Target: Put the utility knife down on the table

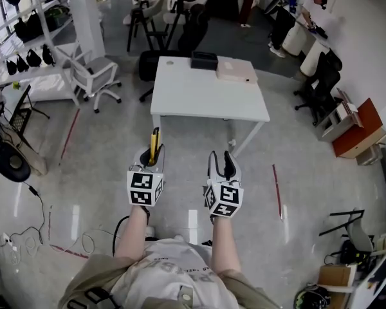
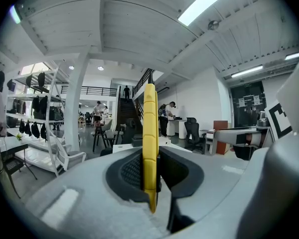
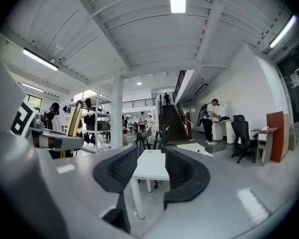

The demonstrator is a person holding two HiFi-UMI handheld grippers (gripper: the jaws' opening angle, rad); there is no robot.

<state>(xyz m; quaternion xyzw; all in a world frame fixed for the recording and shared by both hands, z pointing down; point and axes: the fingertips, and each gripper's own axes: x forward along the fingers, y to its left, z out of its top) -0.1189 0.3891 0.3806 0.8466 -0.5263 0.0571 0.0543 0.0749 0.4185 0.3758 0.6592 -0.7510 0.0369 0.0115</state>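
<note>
Head view: the left gripper (image 1: 152, 161) is closed tight on the yellow utility knife (image 1: 155, 144), which sticks out past its pads toward the white table (image 1: 199, 98) farther off. The knife is in the air, short of the table's near edge. At right, the right gripper (image 1: 224, 165) has its jaws apart and empty, level with the left

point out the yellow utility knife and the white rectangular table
yellow utility knife (image 2: 150, 133): left gripper view, on its ribbed yellow spine
white rectangular table (image 1: 199, 96): head view, on the bare top
</note>
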